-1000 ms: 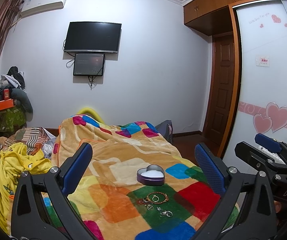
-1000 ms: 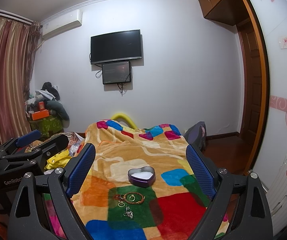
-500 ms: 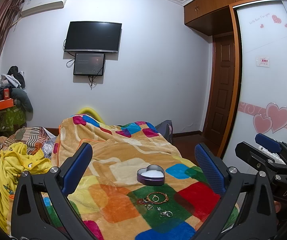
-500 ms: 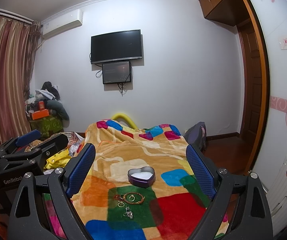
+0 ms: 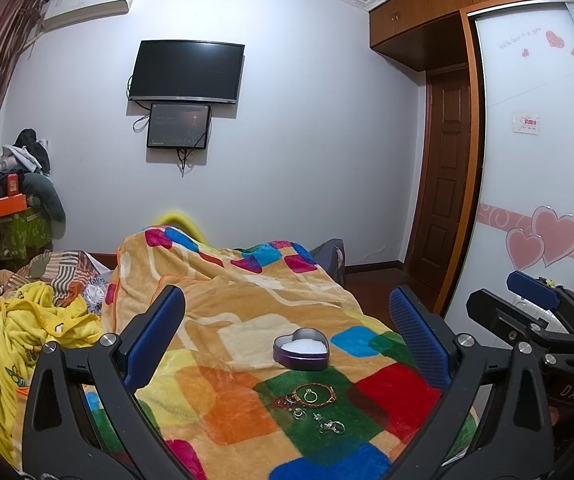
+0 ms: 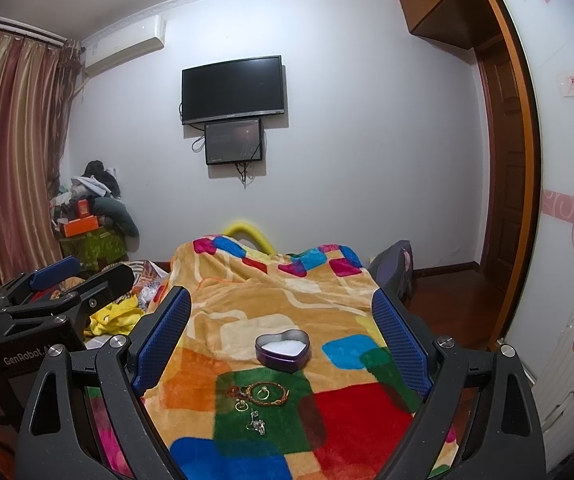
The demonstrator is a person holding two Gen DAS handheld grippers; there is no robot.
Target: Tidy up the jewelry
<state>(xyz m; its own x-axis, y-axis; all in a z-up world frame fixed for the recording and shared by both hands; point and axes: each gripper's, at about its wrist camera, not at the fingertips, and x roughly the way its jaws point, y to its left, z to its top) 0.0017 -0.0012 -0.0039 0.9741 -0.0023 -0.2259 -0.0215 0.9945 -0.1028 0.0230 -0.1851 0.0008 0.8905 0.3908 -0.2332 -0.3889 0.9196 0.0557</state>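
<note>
Bedroom scene: multicoloured patchwork fleece blanket (image 5: 247,320) fills lower frame. Purple heart-shaped tin (image 5: 301,349) (lid off, white lining) sits centre; just below it lie gold bracelet and small rings (image 5: 311,398). Left gripper (image 5: 287,340) and right gripper (image 6: 281,340) hover, fingers spread wide, empty.

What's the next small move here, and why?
Probably lower the right gripper toward the bracelet. Both grippers are open, hold nothing and sit above the blanket; the left gripper is no closer. The jewelry lies loose on the green patch, just in front of the open heart tin.
</note>
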